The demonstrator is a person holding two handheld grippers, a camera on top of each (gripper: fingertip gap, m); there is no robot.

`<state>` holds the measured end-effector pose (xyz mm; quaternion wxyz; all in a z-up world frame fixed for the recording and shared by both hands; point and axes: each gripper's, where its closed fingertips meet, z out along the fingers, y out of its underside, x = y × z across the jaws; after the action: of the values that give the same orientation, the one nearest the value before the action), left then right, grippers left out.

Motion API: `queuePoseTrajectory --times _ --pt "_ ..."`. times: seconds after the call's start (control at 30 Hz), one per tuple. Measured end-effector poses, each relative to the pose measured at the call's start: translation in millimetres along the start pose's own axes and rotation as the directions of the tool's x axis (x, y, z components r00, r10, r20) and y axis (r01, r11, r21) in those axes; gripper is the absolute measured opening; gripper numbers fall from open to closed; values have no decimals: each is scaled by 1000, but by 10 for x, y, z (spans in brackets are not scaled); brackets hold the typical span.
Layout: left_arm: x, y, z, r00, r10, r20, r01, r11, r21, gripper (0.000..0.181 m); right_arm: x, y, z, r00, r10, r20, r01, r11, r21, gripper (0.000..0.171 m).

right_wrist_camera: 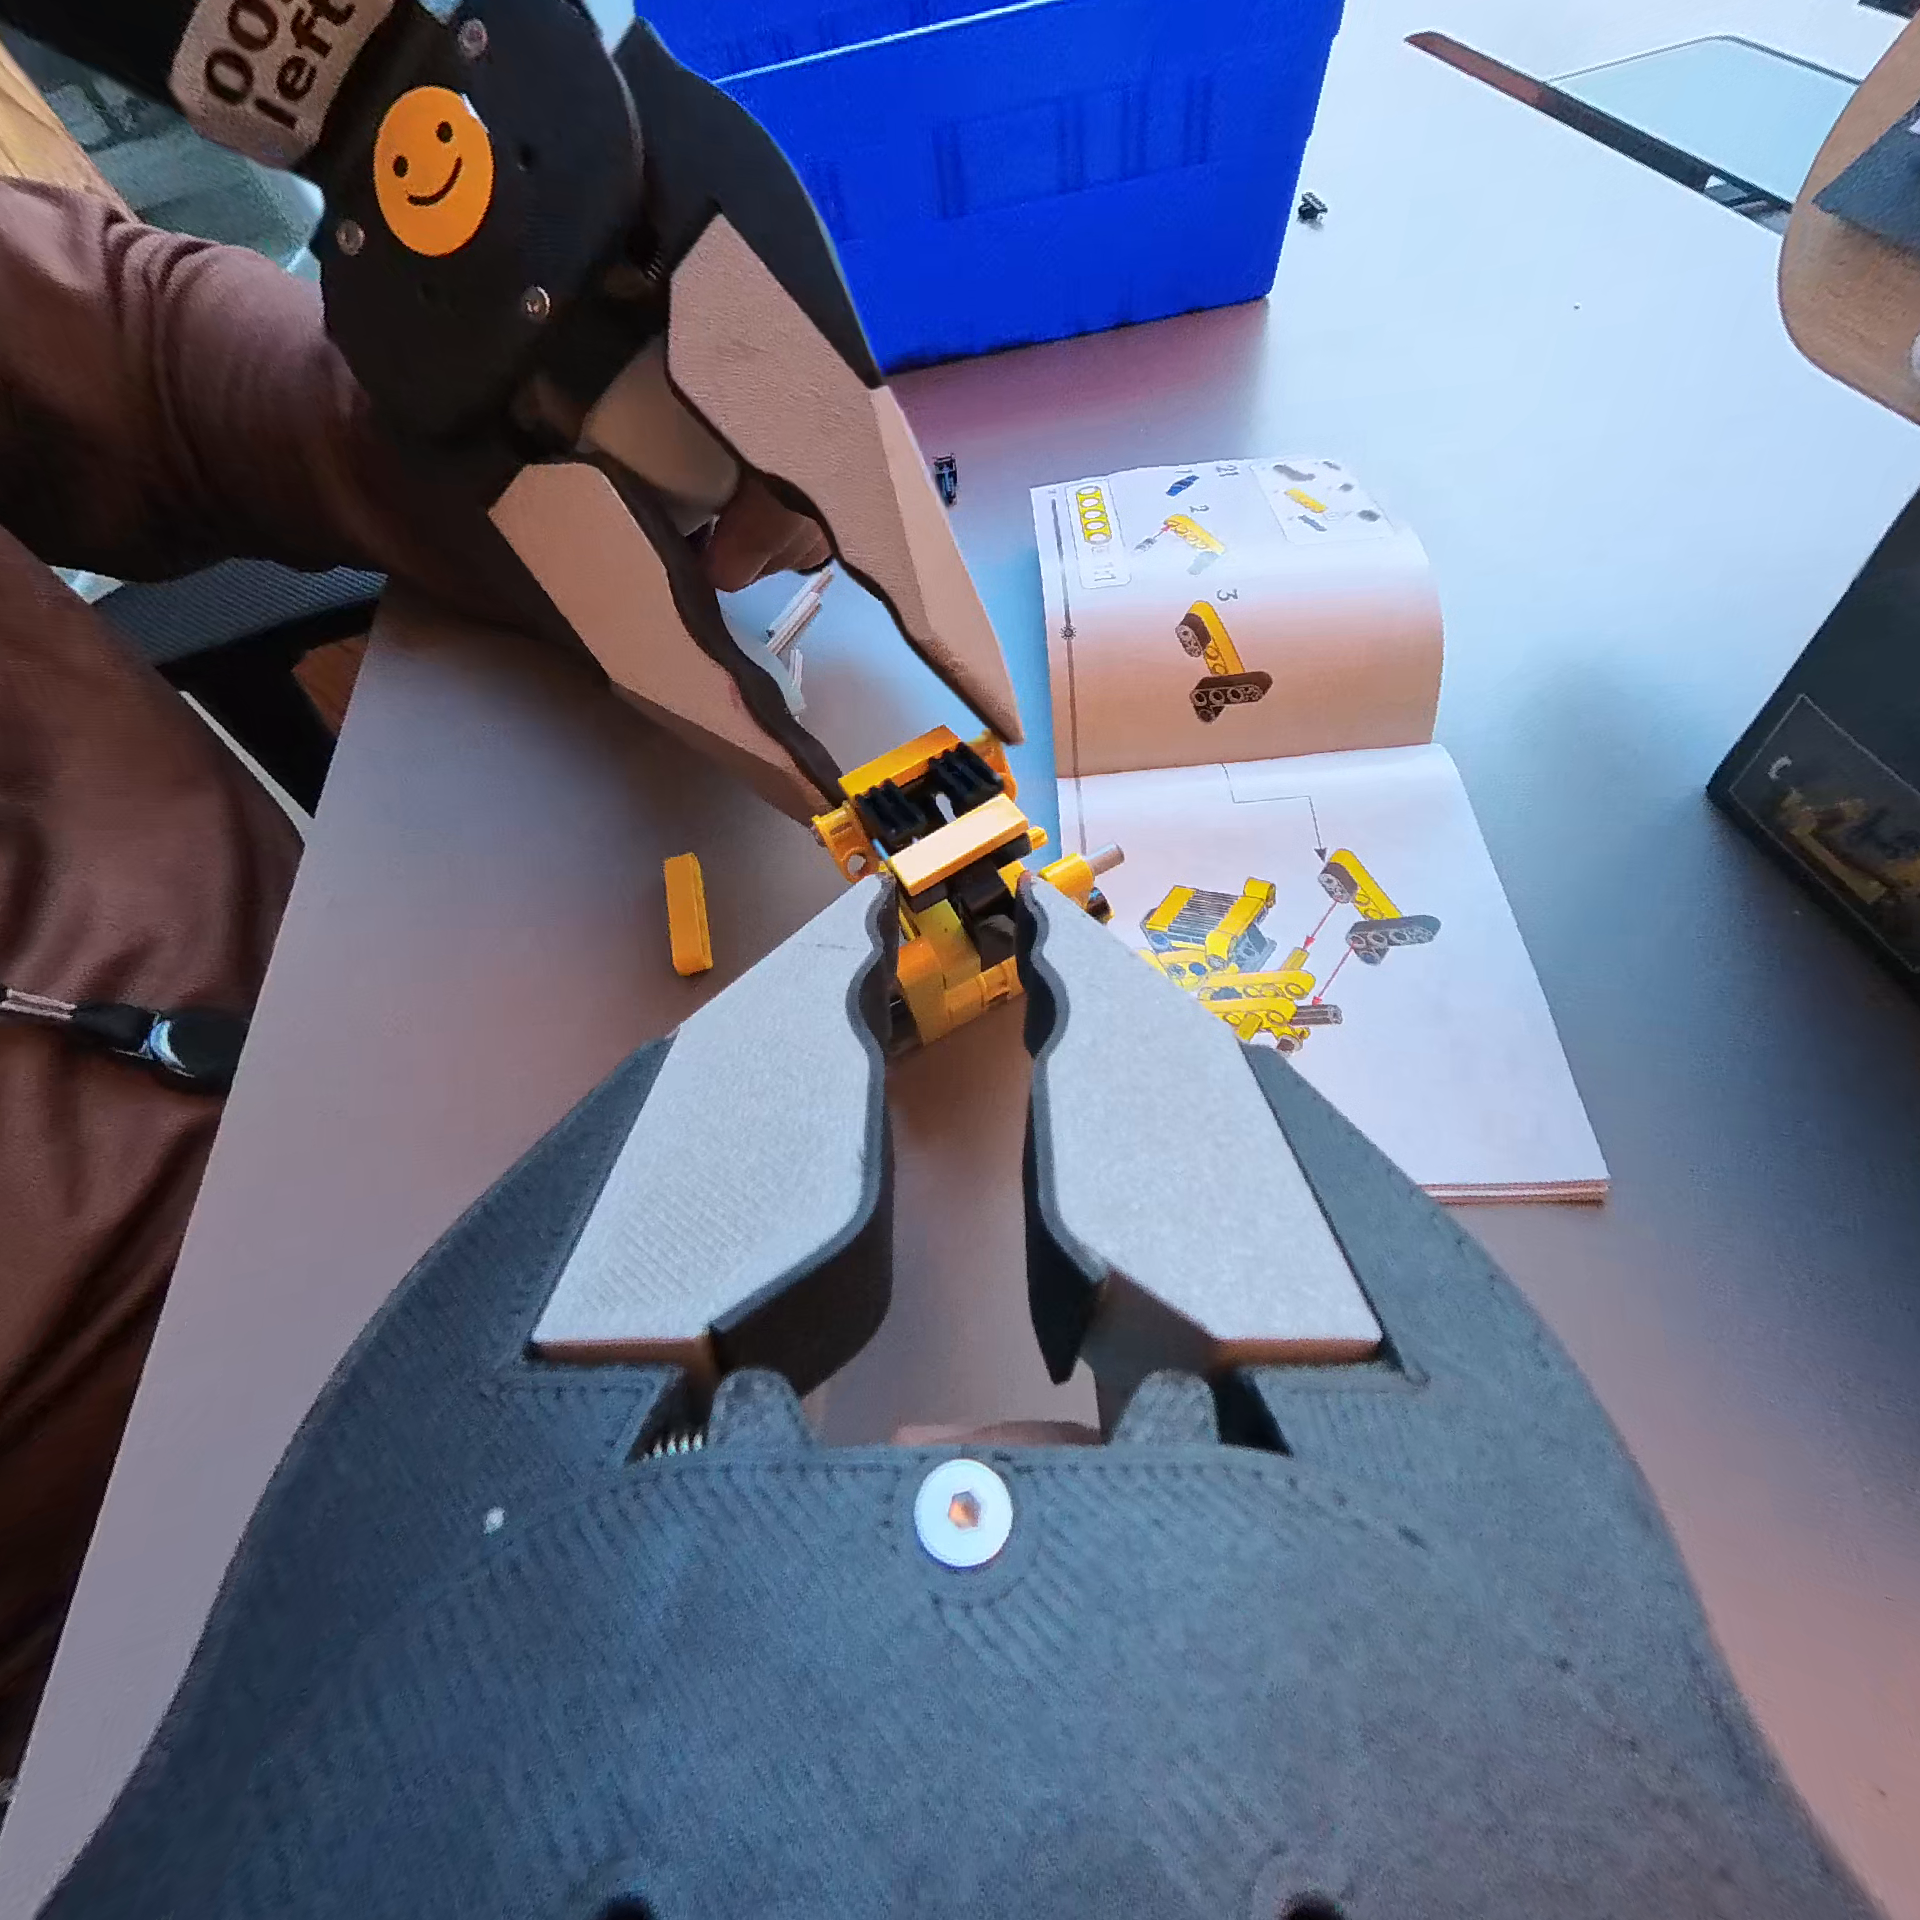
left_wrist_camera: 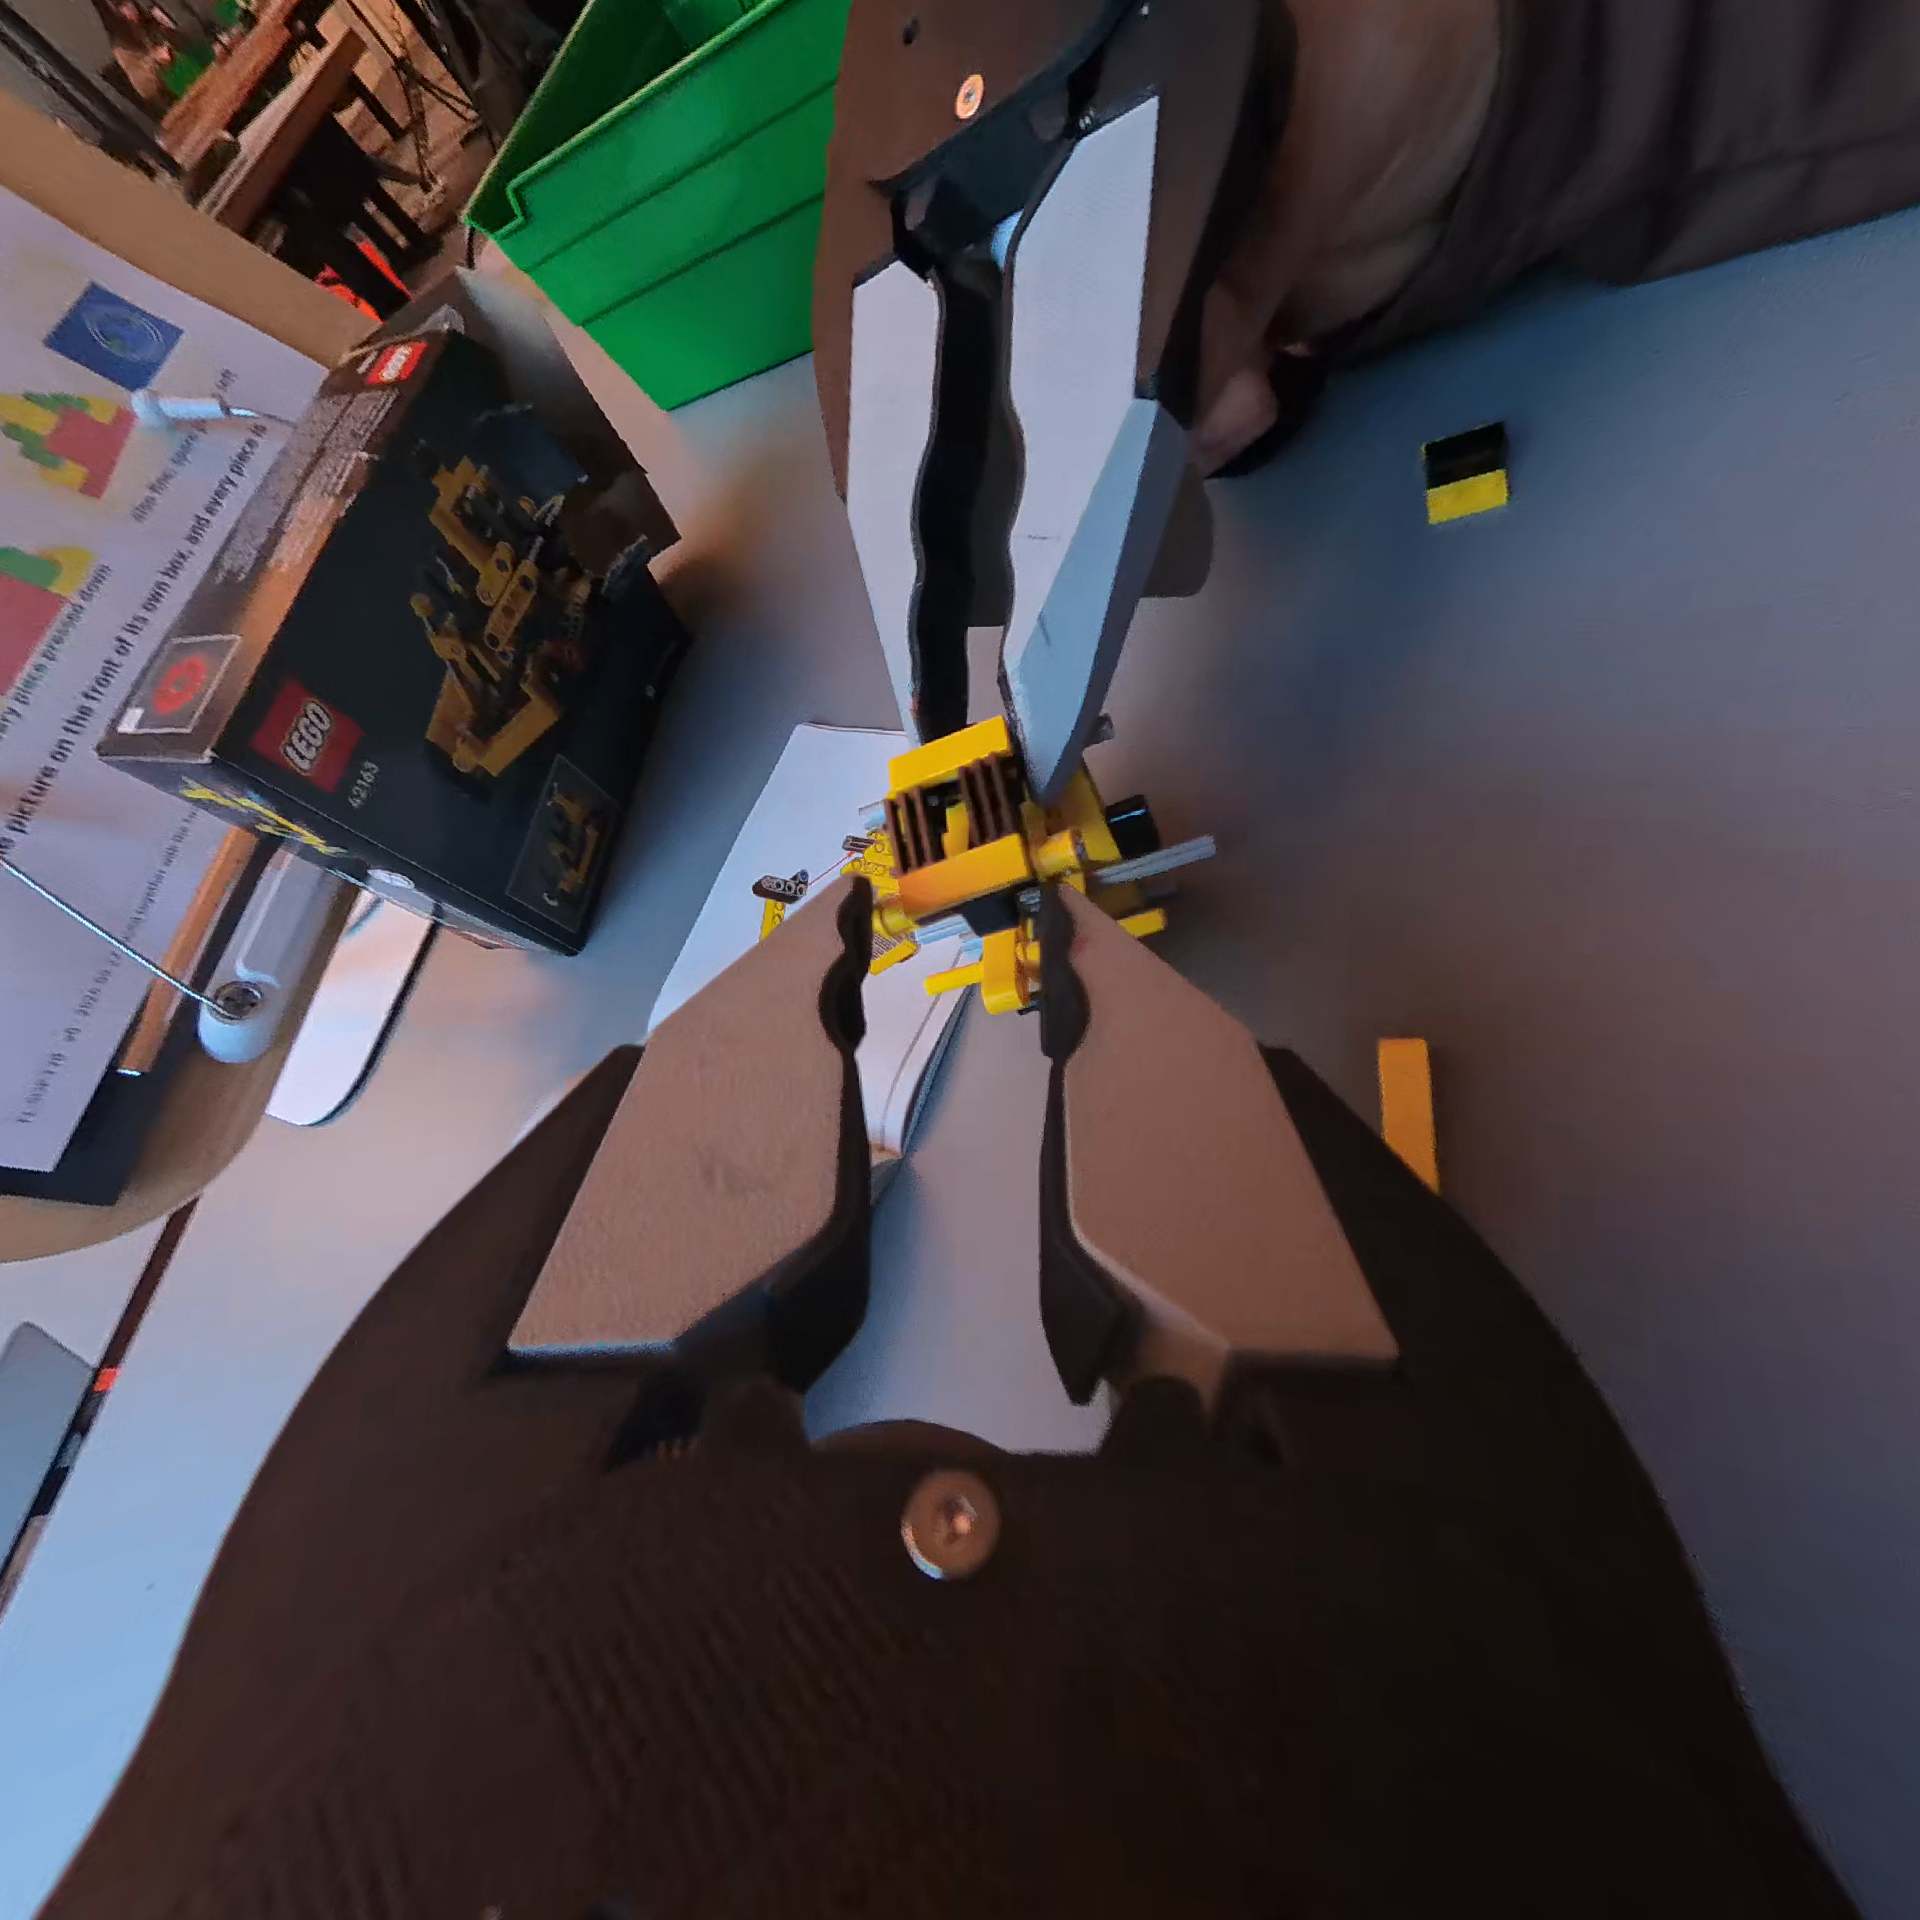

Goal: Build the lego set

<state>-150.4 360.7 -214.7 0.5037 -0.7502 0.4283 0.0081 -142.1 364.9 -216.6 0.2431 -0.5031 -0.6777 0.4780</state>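
A small yellow and black lego model (left_wrist_camera: 966, 831) is held just above the grey table, over the edge of the open instruction booklet (right_wrist_camera: 1351, 831). My left gripper (left_wrist_camera: 954, 909) is shut on one end of the model. In the right wrist view it comes in from the upper left (right_wrist_camera: 920, 769). My right gripper (right_wrist_camera: 954, 894) is shut on the model (right_wrist_camera: 966, 842) from the opposite side. In the left wrist view it reaches down from the top (left_wrist_camera: 977, 748). A loose yellow flat piece (right_wrist_camera: 688, 914) lies on the table beside the model.
A black and yellow brick (left_wrist_camera: 1465, 473) lies apart on the table. The black lego box (left_wrist_camera: 416, 644) stands left, green bins (left_wrist_camera: 675, 187) behind it, a blue bin (right_wrist_camera: 1039, 156) at the far side. Tiny black parts (right_wrist_camera: 1311, 206) lie near it. A brown sleeve (right_wrist_camera: 156, 416) is at the left.
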Motion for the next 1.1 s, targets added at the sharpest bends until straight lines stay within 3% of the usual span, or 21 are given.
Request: queuePoseTrajectory --times 0.03,0.43,0.93,1.1 --pt "3 -2 0 1000 15 5 -15 1000 -1 28 0 0 2 1000 1 -1 -1 1000 0 19" --pt "27 -6 2 998 61 5 -61 998 11 24 -2 0 11 1000 -13 -19 13 1000 -12 19" --pt "28 -10 1 990 138 28 -138 990 9 24 6 11 23 981 -146 -125 136 987 -89 20" --pt "53 -36 -22 997 77 -21 -76 996 39 25 -6 4 27 965 -215 -153 199 974 -111 21"
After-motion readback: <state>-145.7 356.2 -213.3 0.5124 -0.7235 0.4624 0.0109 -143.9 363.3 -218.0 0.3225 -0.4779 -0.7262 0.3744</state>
